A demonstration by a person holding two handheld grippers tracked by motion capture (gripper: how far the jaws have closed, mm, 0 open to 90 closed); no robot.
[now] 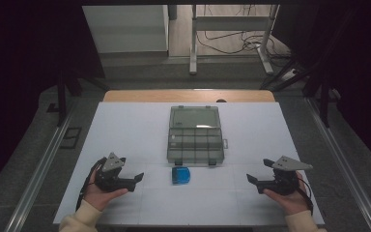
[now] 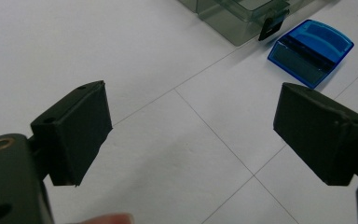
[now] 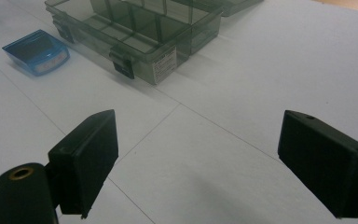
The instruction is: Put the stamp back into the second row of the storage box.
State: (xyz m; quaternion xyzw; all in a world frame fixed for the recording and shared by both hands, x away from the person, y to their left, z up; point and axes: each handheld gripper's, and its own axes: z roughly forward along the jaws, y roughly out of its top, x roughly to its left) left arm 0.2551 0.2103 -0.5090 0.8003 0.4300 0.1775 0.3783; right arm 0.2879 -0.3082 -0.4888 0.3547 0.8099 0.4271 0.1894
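The small blue box (image 1: 180,174) lies on the white table (image 1: 125,125), just near of the open grey compartment case (image 1: 195,135) and between the two grippers. The left gripper (image 1: 138,178) rests at the near left, jaws spread wide with nothing between them; the right gripper (image 1: 252,180) at the near right is likewise open and empty. The box looks smooth and low (probably light plastic), so I judge a shallow or off-centre pinch could skid it against the case's latch (image 2: 271,25).
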